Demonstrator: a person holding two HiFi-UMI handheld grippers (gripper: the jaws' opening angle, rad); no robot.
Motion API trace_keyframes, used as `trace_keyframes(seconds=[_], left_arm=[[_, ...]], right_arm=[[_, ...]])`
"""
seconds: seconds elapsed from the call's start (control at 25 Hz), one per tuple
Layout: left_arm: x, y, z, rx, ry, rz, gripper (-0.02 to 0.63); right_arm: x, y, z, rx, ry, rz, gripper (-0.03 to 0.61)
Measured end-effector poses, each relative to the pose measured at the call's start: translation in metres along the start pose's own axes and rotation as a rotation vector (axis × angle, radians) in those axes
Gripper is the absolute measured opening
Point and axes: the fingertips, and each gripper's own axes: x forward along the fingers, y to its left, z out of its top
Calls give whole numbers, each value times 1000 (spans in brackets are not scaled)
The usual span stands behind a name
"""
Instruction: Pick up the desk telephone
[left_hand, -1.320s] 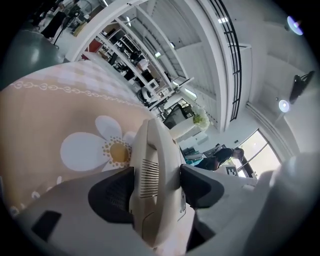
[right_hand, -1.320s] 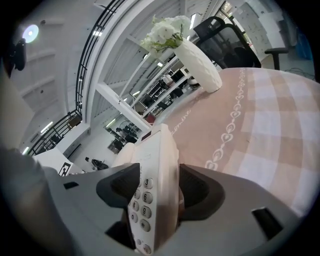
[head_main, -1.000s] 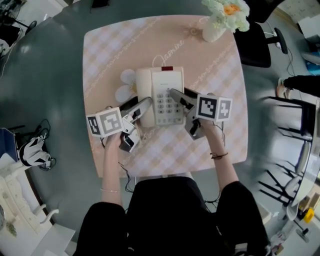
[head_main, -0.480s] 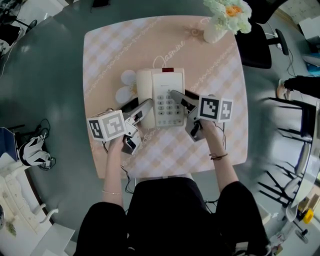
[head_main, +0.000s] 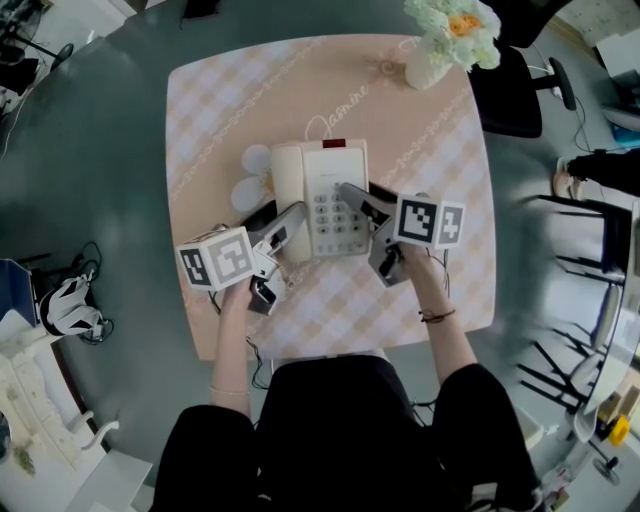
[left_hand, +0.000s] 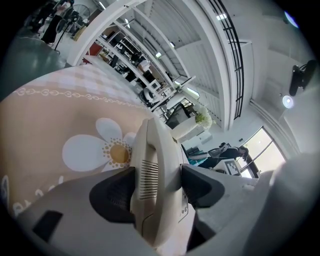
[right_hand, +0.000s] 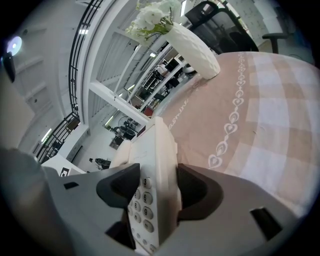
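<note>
**Both grippers clamped on the desk telephone**

Your left gripper: jaws drawn in narrow and closed on the handset side of the desk telephone. A dark pad bears on each side of the cream shell. The slotted grille faces the left-hand pad.

Your right gripper: jaws closed on the opposite edge of the base. One pad lies over the keypad face, the other against the outer wall.

Head view: the telephone lies near the middle of the tablecloth, between your two grippers. The handset runs along its left and the keypad along its right, with a small red patch at the far edge. Your left hand and right hand sit behind the marker cubes. No view settles whether the base is clear of the cloth.

Further out: a daisy print shows just beside the handset. A white vase of pale flowers stands at the cloth's far right corner, well apart from the phone. The cloth is pink check on a grey table. A black office chair stands beyond the vase.
</note>
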Motion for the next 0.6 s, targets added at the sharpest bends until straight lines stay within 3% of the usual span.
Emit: trace_keyframes(seconds=[0.6], left_arm=[[-31, -38, 11, 45, -61, -7, 284]], right_arm=[[-29, 34, 3, 20, -48, 40, 223]])
